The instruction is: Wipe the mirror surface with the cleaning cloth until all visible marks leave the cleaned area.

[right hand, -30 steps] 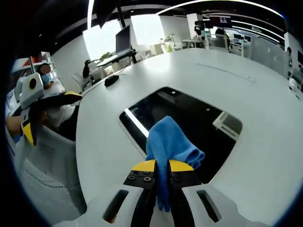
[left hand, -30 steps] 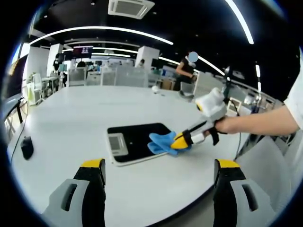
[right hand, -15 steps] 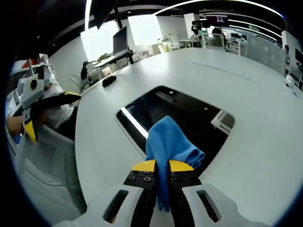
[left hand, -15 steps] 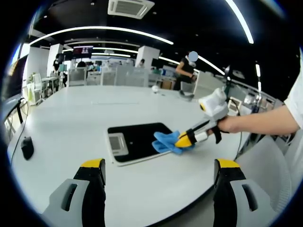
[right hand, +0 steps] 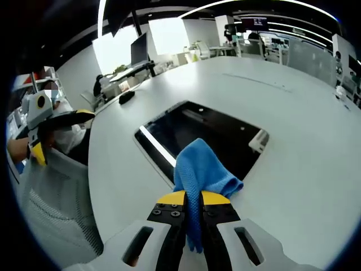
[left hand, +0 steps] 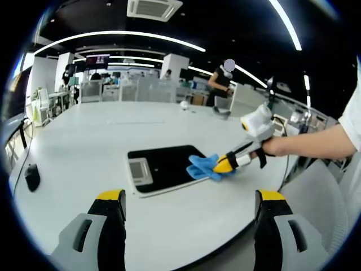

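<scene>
The right tool [right hand: 193, 199] grips the cloth [right hand: 203, 169] on the mirror's [right hand: 192, 132] edge; the left tool [left hand: 189, 197] hangs open above the counter [left hand: 84, 135].

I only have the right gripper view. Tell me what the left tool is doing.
Observer: The left tool is open, jaws wide apart and holding nothing, above the near side of the table, short of the mirror.
Operator: Now give me the cloth's place on the mirror from that side.
Observer: In the left gripper view the cloth sits at the mirror's right-hand edge, clamped in the right tool.
</scene>
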A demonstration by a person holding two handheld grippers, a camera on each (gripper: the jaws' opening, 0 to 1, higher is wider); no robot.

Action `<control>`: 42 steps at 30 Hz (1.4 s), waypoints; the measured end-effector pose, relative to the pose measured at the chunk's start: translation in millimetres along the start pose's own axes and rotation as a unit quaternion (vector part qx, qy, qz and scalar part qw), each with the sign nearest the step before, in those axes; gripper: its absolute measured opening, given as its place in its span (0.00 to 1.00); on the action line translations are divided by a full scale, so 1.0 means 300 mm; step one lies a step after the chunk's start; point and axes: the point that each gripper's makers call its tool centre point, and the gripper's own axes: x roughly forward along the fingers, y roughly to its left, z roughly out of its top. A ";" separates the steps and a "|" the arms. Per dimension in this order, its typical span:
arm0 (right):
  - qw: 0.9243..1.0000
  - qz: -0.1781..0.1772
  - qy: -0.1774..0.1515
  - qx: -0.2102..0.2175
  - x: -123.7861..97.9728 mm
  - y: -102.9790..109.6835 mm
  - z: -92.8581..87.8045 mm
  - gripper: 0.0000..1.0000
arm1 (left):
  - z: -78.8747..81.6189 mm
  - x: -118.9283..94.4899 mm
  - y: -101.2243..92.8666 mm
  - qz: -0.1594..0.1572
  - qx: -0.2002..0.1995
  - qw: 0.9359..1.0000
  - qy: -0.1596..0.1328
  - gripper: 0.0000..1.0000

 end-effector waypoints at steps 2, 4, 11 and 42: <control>1.000 0.000 0.001 -0.001 -0.001 -0.002 -0.001 0.03 | 0.002 0.000 0.001 0.001 0.001 1.000 -0.002 0.95; 1.000 0.000 0.001 -0.003 -0.001 -0.002 -0.001 0.03 | 0.002 -0.001 0.001 0.001 0.001 1.000 -0.002 0.95; 1.000 -0.004 0.001 -0.012 0.001 -0.007 0.003 0.03 | 0.000 -0.001 0.001 0.002 0.001 1.000 -0.001 0.95; 1.000 -0.021 -0.014 -0.003 0.039 -0.084 0.061 0.03 | -0.001 0.001 0.007 0.005 -0.005 1.000 0.001 0.95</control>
